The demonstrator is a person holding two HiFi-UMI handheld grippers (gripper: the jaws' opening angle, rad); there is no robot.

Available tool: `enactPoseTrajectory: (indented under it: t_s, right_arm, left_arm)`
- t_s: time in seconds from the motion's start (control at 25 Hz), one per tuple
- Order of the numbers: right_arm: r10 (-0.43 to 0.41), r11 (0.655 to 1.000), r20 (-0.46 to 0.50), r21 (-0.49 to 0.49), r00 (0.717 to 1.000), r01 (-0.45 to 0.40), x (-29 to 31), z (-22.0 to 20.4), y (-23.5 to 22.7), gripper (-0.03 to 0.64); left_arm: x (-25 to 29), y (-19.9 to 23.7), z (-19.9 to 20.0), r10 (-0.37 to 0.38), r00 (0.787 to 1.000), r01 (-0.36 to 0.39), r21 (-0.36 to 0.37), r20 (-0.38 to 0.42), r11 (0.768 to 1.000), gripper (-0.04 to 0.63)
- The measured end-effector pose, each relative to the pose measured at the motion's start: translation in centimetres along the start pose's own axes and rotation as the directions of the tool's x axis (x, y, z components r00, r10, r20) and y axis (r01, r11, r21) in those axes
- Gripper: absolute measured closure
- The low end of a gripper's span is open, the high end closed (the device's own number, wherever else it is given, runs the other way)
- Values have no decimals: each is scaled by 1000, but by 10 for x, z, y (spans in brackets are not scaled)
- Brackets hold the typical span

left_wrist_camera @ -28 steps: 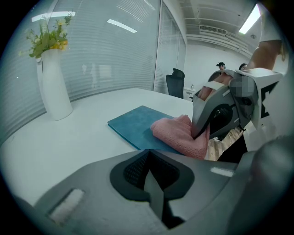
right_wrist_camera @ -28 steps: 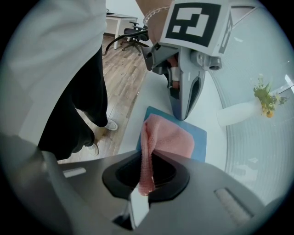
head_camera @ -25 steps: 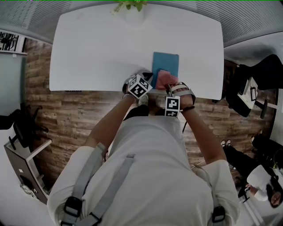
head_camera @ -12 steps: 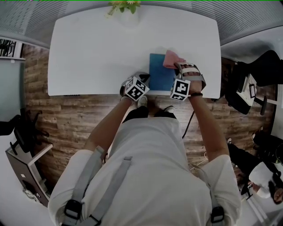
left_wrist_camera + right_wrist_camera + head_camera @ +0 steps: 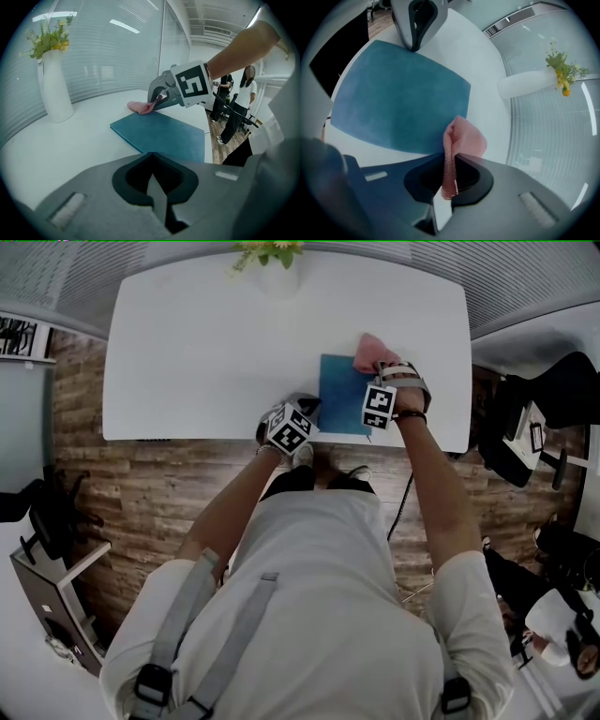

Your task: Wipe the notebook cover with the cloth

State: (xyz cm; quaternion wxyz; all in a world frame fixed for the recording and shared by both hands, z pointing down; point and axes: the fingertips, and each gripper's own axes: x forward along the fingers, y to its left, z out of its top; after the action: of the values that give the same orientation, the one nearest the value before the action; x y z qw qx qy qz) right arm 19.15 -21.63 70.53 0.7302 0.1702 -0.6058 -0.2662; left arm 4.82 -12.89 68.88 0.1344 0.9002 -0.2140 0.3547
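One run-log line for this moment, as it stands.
right hand-held gripper: shut on cloth | cloth: at notebook far-right corner | left hand-held gripper: shut, empty, by notebook near-left corner

Your notebook (image 5: 342,395) lay on the table (image 5: 206,343) near its front edge, the cloth (image 5: 367,351) at its far right corner, the vase (image 5: 279,273) well behind at the back edge.

The person wears a pale short-sleeved T-shirt (image 5: 319,606) crossed by two grey shoulder straps (image 5: 190,606) that end in black buckles (image 5: 155,679). A dark band (image 5: 410,416) circles the right wrist. The left gripper (image 5: 307,407) and right gripper (image 5: 377,365) have moulded grey bodies with dark grey jaws. Each carries a cube (image 5: 289,427) of black-and-white square markers.
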Motion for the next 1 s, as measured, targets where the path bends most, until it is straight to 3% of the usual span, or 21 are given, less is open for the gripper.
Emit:
enactPoseTrajectory:
  t_s: [0.48, 1.0]
  right_arm:
    - [42, 999, 4, -9, 999, -42, -1, 1, 12, 600]
    - [64, 995, 42, -79, 997, -61, -30, 4, 60, 594]
  left_arm:
    - [-1, 1, -1, 6, 1000, -6, 4, 0, 1000, 595]
    - [0, 1, -2, 13, 1000, -13, 7, -1, 1000, 595]
